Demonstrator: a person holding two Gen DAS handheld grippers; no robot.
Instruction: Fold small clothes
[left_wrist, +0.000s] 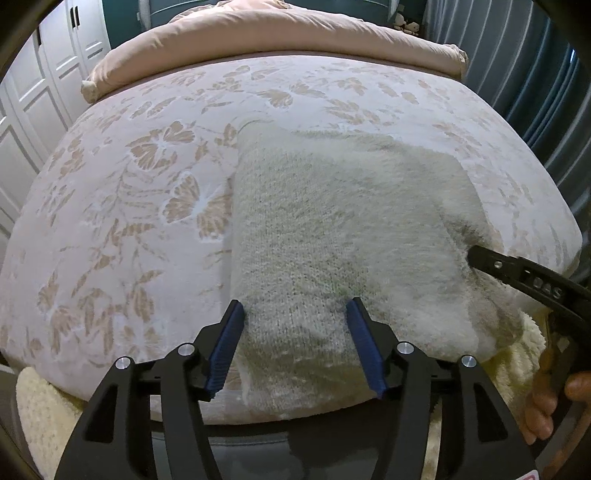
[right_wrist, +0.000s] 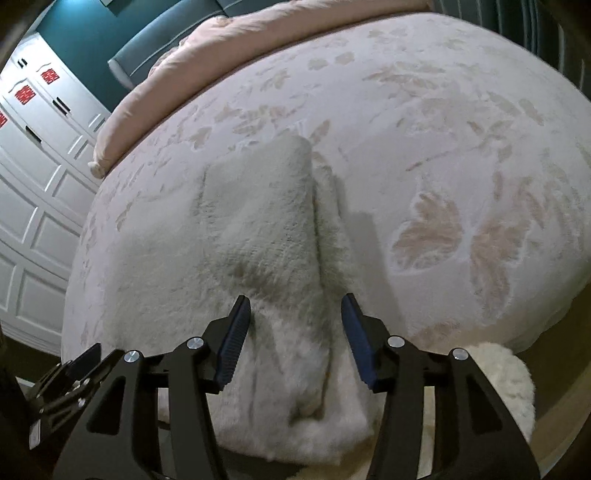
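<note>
A fuzzy cream-white garment (left_wrist: 332, 229) lies folded on the bed, its near edge hanging over the bed's front edge. It also shows in the right wrist view (right_wrist: 258, 236), with a fold ridge running down its right side. My left gripper (left_wrist: 295, 310) is open, its blue pads either side of the garment's near left part. My right gripper (right_wrist: 295, 306) is open over the garment's near right part, straddling the fold ridge. The right gripper's black finger shows in the left wrist view (left_wrist: 517, 273) at the garment's right edge.
The bed (left_wrist: 129, 192) has a pale cover with a tan floral pattern. A pink duvet (left_wrist: 266, 33) lies rolled along the far end. White wardrobe doors (right_wrist: 33, 192) stand to the left. A fluffy cream rug (right_wrist: 506, 373) lies below the bed's front edge.
</note>
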